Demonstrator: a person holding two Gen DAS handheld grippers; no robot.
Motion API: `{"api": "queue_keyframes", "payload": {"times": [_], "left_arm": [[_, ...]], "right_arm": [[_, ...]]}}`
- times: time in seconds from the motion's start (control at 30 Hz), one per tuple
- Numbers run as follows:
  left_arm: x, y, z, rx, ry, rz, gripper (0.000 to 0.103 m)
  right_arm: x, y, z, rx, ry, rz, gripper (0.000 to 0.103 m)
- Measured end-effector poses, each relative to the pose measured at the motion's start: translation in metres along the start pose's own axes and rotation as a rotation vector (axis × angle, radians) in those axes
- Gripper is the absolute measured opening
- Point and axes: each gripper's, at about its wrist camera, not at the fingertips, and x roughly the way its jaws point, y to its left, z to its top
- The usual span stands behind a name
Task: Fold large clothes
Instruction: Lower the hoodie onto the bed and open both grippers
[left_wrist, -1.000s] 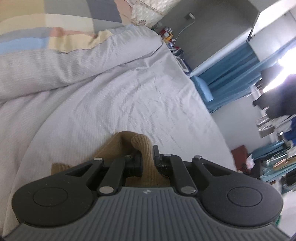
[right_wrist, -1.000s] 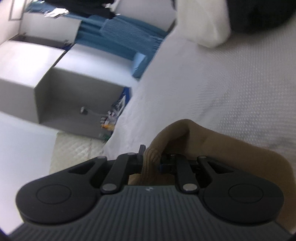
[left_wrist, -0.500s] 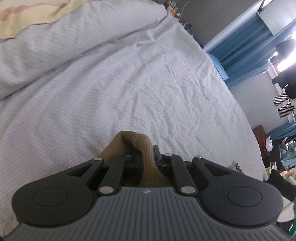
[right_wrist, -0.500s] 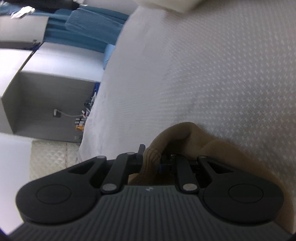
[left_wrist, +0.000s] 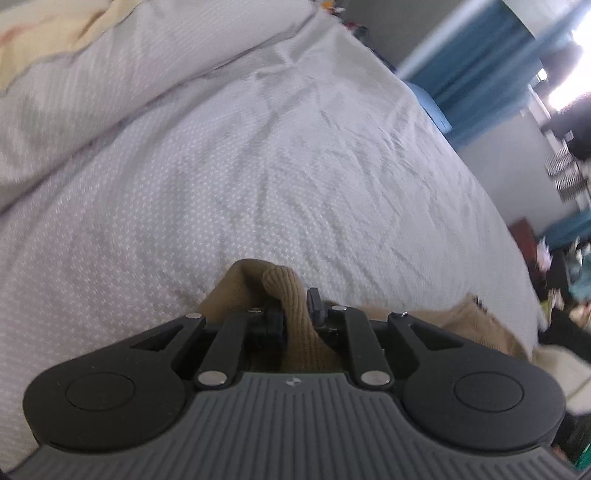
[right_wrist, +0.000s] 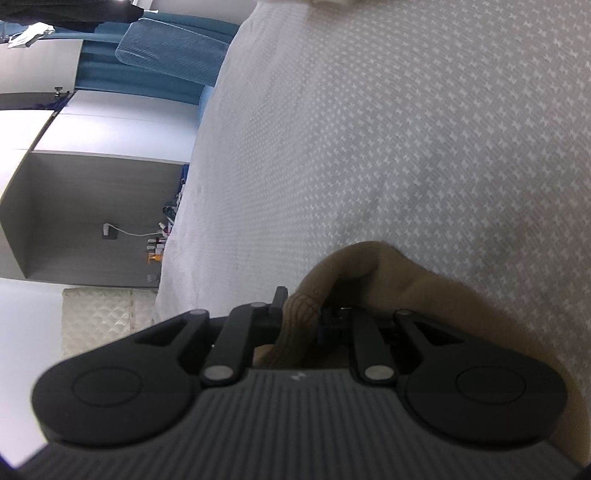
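Down at the bottom of the left view, my left gripper (left_wrist: 297, 308) had a ribbed fold of the brown sweater (left_wrist: 291, 325) between its jaws, and those jaws were opening a little, with the cloth not yet slipped out. In the right view, low and in the middle, my right gripper (right_wrist: 299, 314) was pinched tight on another ribbed edge of the same sweater (right_wrist: 424, 291). The sweater lay low on the white bed sheet (left_wrist: 258, 166), just past my grippers, with more of it spread toward the lower right of each view. I think I was laying the held edge down for a fold. To do it well, I should let both corners go flat and even, so no bump got trapped under the cloth. Farther off, a puffy blanket (left_wrist: 110, 74) lay in the upper left of the left view, and blue curtains (left_wrist: 476, 48) hung at the upper right. A grey shelf nook (right_wrist: 85, 218) sat at the left of the right view. Most of the sweater was hidden under my grippers, so I could not tell its shape or how much was folded. The far room was blurry.
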Motion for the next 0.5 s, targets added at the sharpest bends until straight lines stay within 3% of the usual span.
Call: {"api": "queue_keyframes", "payload": {"times": [0.23,0.3,0.33,0.37,0.43,0.5], "left_arm": [[-0.042,0.001,-0.014,0.020,0.001,-0.012,0.025],[-0.056,0.003,-0.018,-0.001,0.002,-0.038,0.040],[-0.064,0.004,-0.020,-0.010,-0.004,-0.052,0.062],[-0.074,0.004,-0.022,-0.012,-0.022,-0.057,0.071],[-0.095,0.003,-0.027,0.026,-0.056,-0.057,0.071],[-0.112,0.002,-0.033,0.060,-0.069,-0.048,0.071]], "right_arm": [[-0.019,-0.006,0.007,0.025,0.043,0.060,0.024],[-0.027,-0.010,0.009,0.067,0.056,0.095,0.031],[-0.030,-0.010,0.009,0.082,0.059,0.105,0.039],[-0.034,-0.012,0.010,0.097,0.060,0.117,0.049],[-0.045,-0.016,0.013,0.123,0.047,0.135,0.062],[-0.054,-0.015,0.013,0.116,0.038,0.138,0.064]]}}
